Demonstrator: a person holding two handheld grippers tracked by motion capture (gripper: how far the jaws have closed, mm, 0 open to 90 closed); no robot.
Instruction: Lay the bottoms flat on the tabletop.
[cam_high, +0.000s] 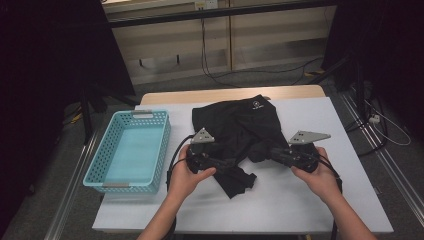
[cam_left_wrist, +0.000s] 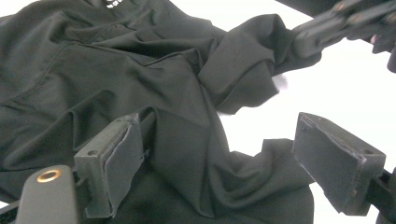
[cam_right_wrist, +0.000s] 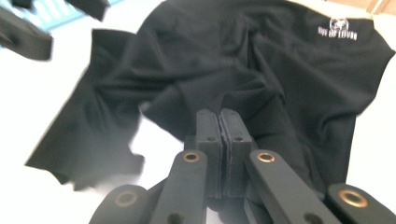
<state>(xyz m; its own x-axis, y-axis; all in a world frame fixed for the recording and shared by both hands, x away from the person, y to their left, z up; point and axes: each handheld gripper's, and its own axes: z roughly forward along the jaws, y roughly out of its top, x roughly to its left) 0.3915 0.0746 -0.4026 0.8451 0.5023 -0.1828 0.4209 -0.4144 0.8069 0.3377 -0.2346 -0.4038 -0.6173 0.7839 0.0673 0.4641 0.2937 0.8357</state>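
Black garment (cam_high: 235, 137) crumpled on white table (cam_high: 350, 200), right of blue basket (cam_high: 127, 150). Right gripper (cam_right_wrist: 220, 122) jaws clamped on fabric fold. Left gripper (cam_left_wrist: 215, 158) jaws spread wide over cloth, gripping nothing. Risk: thin pinch slips under pull; loose fabric bunches, so left closes on several layers.

high view: looking forward and down from above the near table (cam_high: 310, 210) edge. gripper views: close, low, facing each other across the shared black garment (cam_high: 240, 125).
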